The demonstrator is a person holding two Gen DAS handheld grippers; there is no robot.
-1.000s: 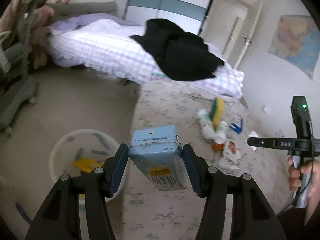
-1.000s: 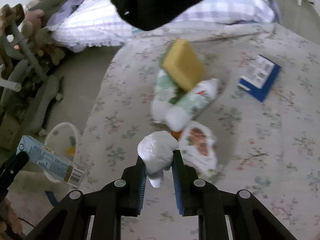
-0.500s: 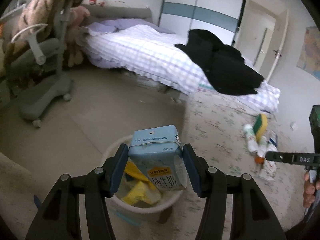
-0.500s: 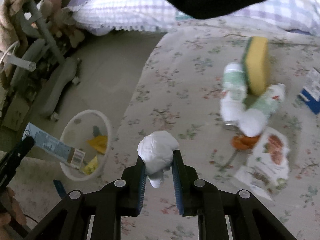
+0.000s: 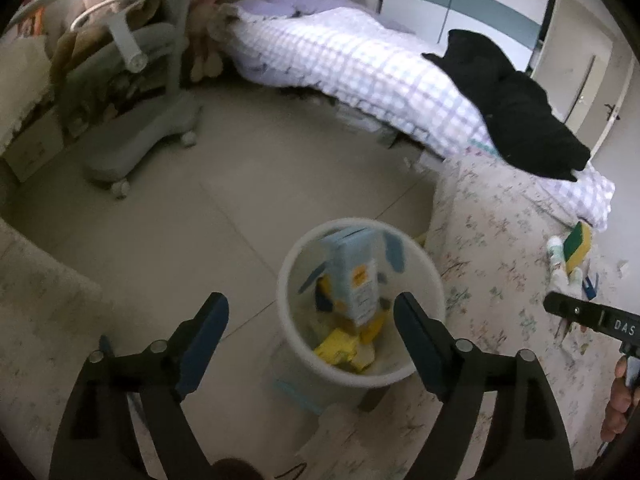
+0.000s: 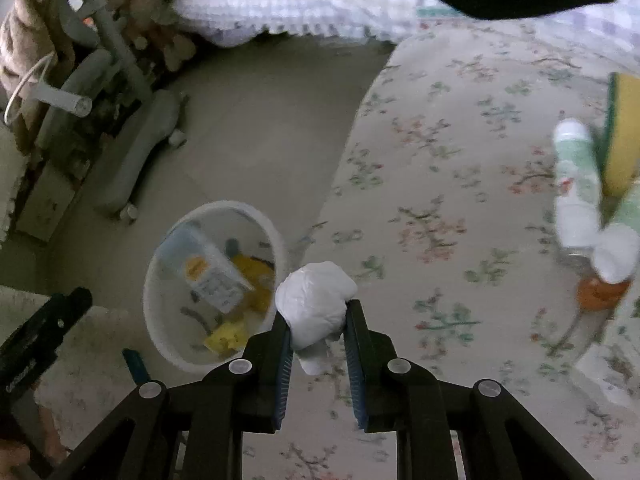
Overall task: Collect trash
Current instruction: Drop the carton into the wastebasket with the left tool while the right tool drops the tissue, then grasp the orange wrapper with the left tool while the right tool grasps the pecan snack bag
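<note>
The grey tiled floor [image 5: 224, 184] carries a round white plastic bin [image 5: 360, 368] and a grey wheeled chair base [image 5: 132, 148]. Beside the bin, a floral-patterned mat [image 6: 460, 208] holds a white-and-green bottle [image 6: 576, 184] and a yellow sponge [image 6: 624, 136].

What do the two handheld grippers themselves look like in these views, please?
Both the left gripper and right gripper have matte black angular linkages with silver pivot screws and blue-padded fingers. The right one's body bears white "DAS" lettering. A bare hand holds it; no sleeve shows.

The blue milk carton [image 5: 352, 276] stands tilted inside my white bin [image 5: 298, 344] among yellow wrappers [image 5: 340, 346], and my right tongs [image 6: 316, 330] pinch a crumpled white tissue wad [image 6: 316, 300] beside the bin's rim
</note>
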